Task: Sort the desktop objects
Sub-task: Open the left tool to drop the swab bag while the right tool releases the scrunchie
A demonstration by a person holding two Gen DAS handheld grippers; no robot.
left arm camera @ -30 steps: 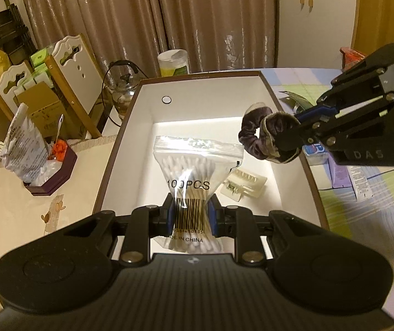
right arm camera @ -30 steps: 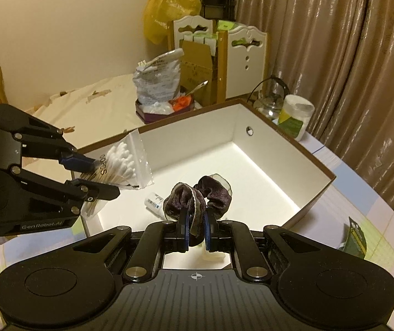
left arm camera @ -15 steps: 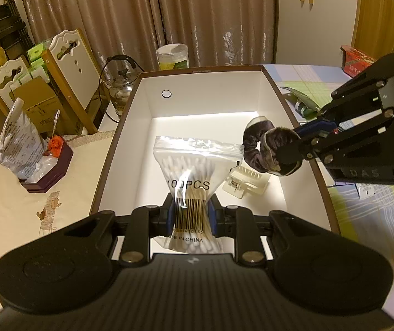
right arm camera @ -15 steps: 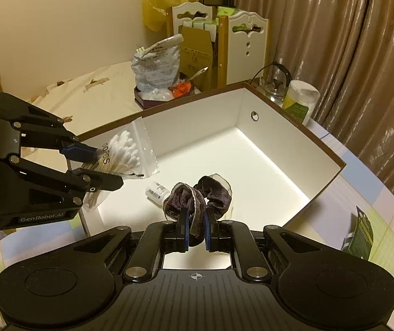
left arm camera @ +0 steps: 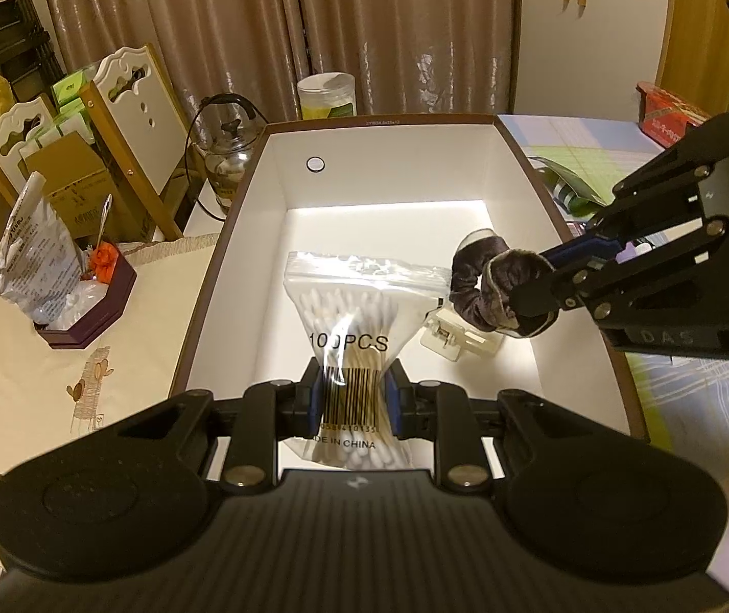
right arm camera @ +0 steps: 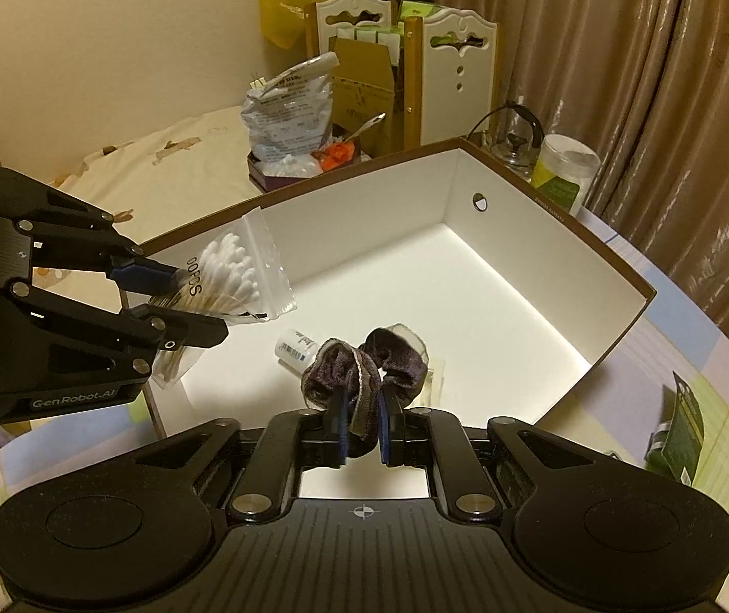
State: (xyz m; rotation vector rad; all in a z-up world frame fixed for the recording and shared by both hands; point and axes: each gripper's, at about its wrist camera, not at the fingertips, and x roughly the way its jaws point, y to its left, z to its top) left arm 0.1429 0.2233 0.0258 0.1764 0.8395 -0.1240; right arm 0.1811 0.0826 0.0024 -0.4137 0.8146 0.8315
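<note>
Since a second ago both grippers have moved further over the box [left arm camera: 533, 173], the scrunchie [left arm camera: 497, 286] now lower inside it. Nearest, the left gripper [left arm camera: 351, 398] is clamped on the bag of cotton swabs [left arm camera: 349, 316], held above the near end of the box. Beyond, to the right, the right gripper [right arm camera: 361, 426] pinches the dark scrunchie above a cream hair clip [left arm camera: 459, 339] on the box floor. A small white bottle [right arm camera: 294, 347] lies nearby. Further off stands a white jar [left arm camera: 326, 97] before the curtains.

Warm, dim indoor light, sharp focus.
My fisheye views bend at dark corners; the white box [left arm camera: 400, 235] floor glares brightly.
</note>
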